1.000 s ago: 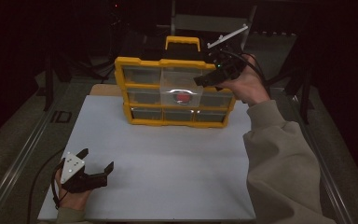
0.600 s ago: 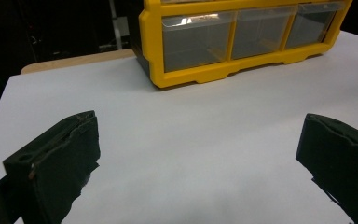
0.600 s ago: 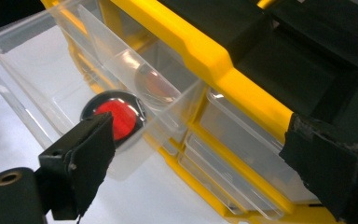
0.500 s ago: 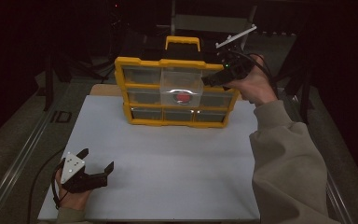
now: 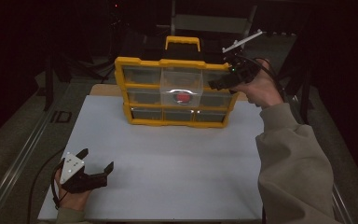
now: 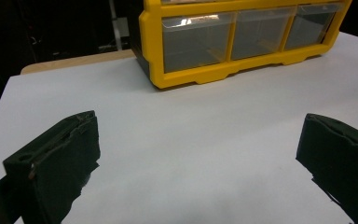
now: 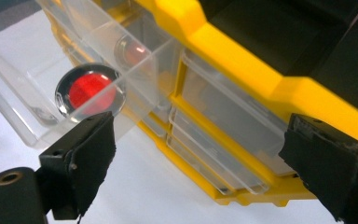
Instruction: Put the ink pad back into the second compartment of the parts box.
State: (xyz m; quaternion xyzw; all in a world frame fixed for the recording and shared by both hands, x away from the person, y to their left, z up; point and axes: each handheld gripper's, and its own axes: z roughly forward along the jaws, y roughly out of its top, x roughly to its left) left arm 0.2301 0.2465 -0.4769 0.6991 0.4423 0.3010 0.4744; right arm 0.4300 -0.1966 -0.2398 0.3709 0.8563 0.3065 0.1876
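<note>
A yellow plastic drawer cabinet with clear compartments is shown standing at the far edge of the white table top. Its clear plastic middle drawer is drawn out toward the person, and a small round red-centred disc is seen lying on the drawer floor, inside the pulled-out compartment. The right gripper is held beside the cabinet's upper right corner with its jaws spread wide and nothing between them; in the right gripper view the disc lies just past the left jaw.

Compared with the frames from a second and half a second earlier, the right gripper has been lifted and shifted slightly outward along the cabinet's right edge, while drawer and disc have kept their places. The change is judged to mean that the drawer has been let go and a fresh approach is being lined up, either to the disc or to the drawer front.

The left gripper is kept resting near the front left of the table top, jaws likewise apart and empty.
</note>
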